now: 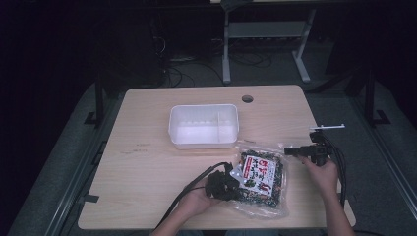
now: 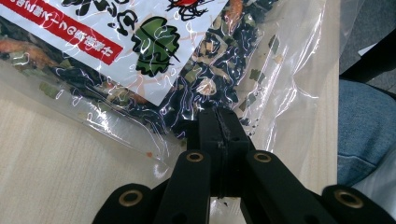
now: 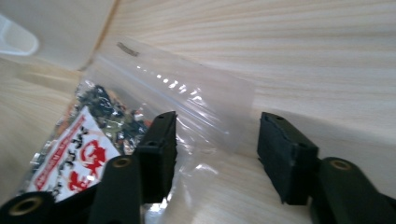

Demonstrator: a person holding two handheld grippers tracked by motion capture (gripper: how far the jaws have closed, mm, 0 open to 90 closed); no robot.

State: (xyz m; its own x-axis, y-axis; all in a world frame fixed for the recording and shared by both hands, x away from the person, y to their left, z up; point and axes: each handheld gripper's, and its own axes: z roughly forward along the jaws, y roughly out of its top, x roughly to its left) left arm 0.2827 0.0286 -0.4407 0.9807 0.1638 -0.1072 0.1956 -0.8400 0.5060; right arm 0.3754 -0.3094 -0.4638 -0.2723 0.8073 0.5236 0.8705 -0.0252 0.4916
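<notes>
Now the clear snack bag (image 1: 260, 179), lying on the table (image 1: 147, 162) just before the white tub (image 1: 203, 126), is pinched flat by the left gripper (image 2: 218, 133); its far corner is straddled by the half-open right gripper (image 3: 217, 154), best closed squarely on film alone.

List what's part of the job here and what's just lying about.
In the job:
snack bag
left gripper, shut on the bag's edge
right gripper, jaws apart around the bag's clear corner

Lying about:
white tub, beyond the bag
table
</notes>
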